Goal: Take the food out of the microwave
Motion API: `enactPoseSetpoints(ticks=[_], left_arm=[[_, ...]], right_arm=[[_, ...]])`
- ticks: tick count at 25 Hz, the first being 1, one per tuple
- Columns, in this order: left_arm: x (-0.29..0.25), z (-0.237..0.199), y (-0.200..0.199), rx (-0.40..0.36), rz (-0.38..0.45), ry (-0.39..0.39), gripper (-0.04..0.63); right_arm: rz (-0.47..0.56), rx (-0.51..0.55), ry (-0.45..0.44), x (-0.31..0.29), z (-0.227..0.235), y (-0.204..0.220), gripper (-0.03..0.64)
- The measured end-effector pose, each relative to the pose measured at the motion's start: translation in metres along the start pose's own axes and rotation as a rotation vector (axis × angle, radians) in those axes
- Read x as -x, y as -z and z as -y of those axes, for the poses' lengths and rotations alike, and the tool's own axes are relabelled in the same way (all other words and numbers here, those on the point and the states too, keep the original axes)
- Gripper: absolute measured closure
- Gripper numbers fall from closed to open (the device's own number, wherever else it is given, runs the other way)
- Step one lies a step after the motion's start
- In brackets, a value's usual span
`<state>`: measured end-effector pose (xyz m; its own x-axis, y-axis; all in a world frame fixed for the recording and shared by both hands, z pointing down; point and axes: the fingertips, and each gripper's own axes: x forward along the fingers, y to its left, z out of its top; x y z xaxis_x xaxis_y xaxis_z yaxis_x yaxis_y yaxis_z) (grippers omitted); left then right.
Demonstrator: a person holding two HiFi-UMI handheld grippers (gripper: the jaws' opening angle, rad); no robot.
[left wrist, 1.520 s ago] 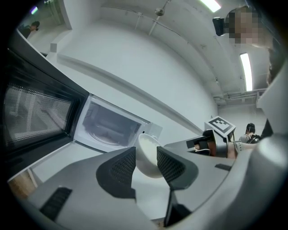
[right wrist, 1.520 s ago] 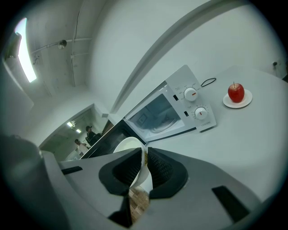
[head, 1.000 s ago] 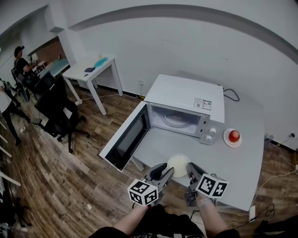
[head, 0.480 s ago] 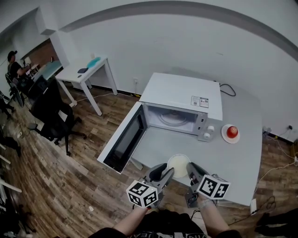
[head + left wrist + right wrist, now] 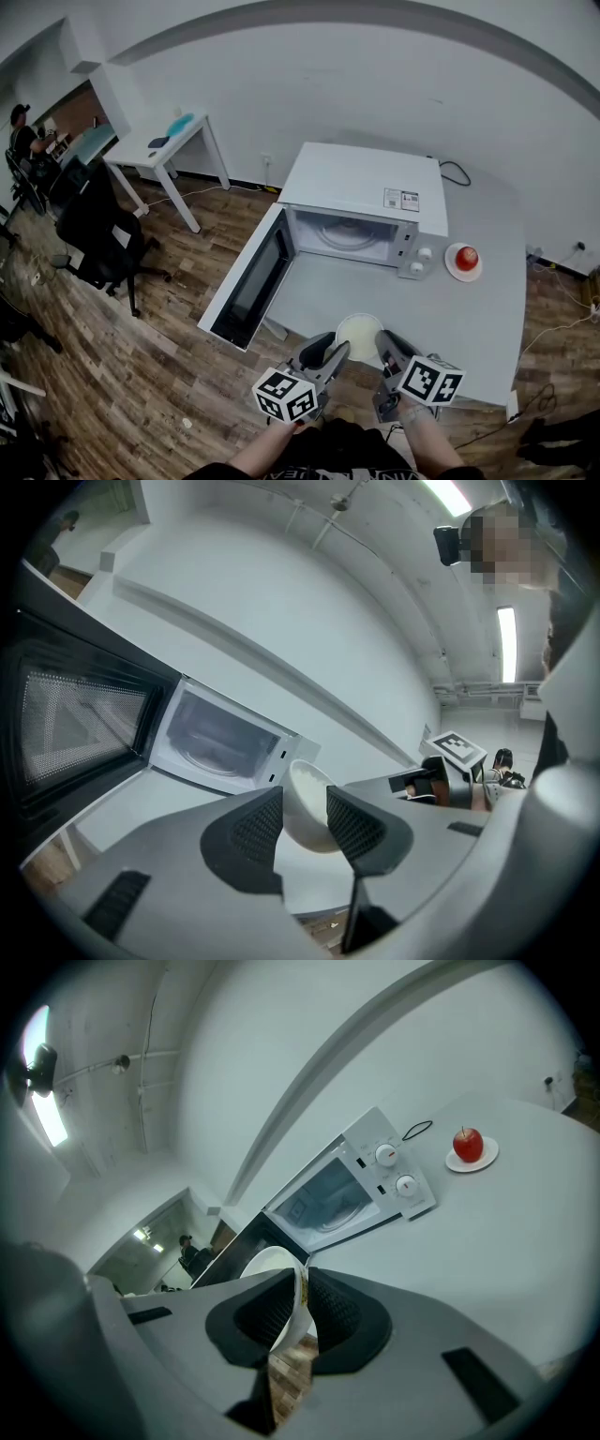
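At 6 o'clock from the microwave (image 5: 361, 192), just over the near edge of the table (image 5: 469, 323): holding bowl (image 5: 359, 333) with right claw (image 5: 386, 349) pinched on its rim, left claw (image 5: 328, 354) clamped across its side. Taken out already; only setting down left.

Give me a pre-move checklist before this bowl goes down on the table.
1. Right gripper shut on the bowl rim: ok.
2. Left gripper pads against the bowl's wall: ok.
3. Bowl outside the microwave, in front of it: ok.
4. Bare table ahead of the bowl for landing: ok.
5. Apple on its plate, beside the microwave and away from that spot: ok.
6. Bowl held level: cannot tell.
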<state>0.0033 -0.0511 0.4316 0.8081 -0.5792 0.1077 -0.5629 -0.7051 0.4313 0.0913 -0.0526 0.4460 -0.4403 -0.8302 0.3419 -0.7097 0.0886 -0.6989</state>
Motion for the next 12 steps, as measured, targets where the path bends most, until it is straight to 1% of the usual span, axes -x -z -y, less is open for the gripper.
enactPoseSetpoints(ticks=[12], left_arm=[[0.013,0.0,0.005,0.014,-0.013,0.017,0.46]], right_arm=[[0.017,-0.03,0.016,0.005,-0.005,0.015,0.565]])
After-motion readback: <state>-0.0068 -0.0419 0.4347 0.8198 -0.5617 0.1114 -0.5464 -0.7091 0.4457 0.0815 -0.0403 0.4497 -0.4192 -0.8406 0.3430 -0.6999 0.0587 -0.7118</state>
